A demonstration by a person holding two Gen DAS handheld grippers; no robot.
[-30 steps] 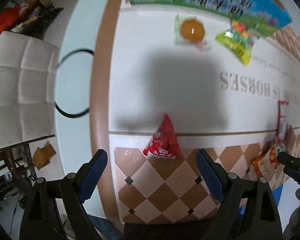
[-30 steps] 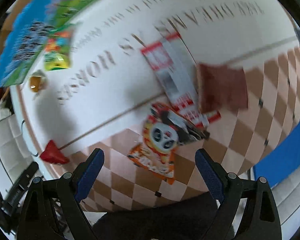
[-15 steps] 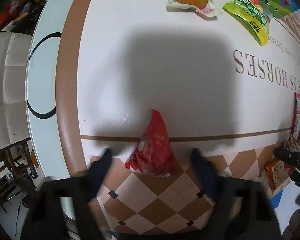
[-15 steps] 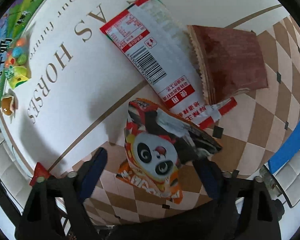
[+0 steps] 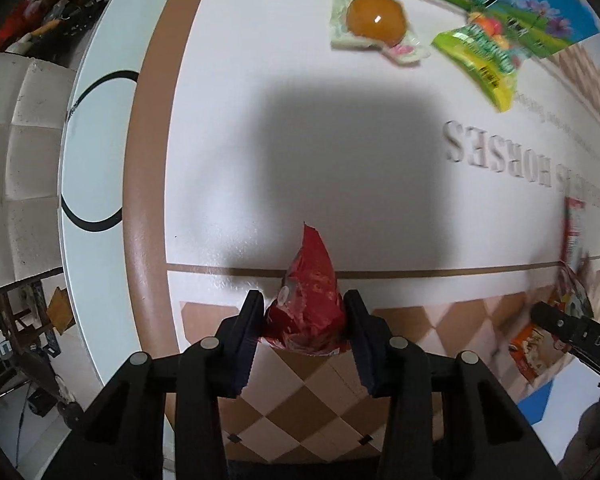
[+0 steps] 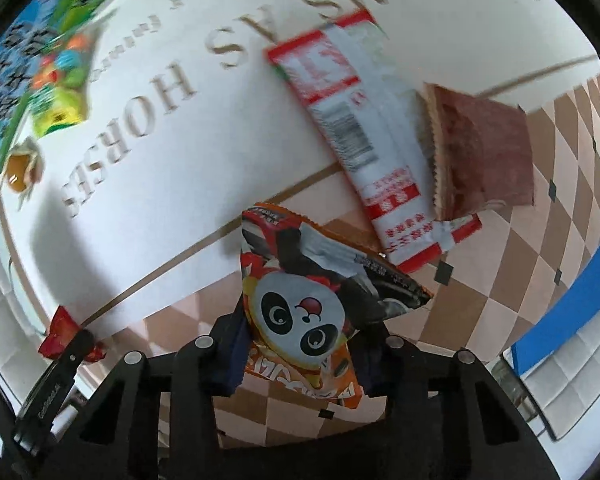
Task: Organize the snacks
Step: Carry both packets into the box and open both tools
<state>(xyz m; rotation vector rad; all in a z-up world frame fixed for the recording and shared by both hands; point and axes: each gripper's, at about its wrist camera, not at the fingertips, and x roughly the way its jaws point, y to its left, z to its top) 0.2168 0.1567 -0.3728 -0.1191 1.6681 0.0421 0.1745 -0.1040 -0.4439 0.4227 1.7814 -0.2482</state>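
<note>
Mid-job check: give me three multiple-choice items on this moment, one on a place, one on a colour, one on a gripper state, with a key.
1. Where does the brown pack lie?
A. overlapping the long red-and-white pack
B. under the panda bag
C. on the chair

2. What colour is the pouch in the left gripper?
A. green
B. red
C. blue

3. What state is the right gripper in?
A. open above the table
B. shut on nothing
C. shut on the panda bag

Key: 1 A, its edge lies over that pack; 2 B, red foil between the fingers; 3 C, both fingers press the bag's sides.
</note>
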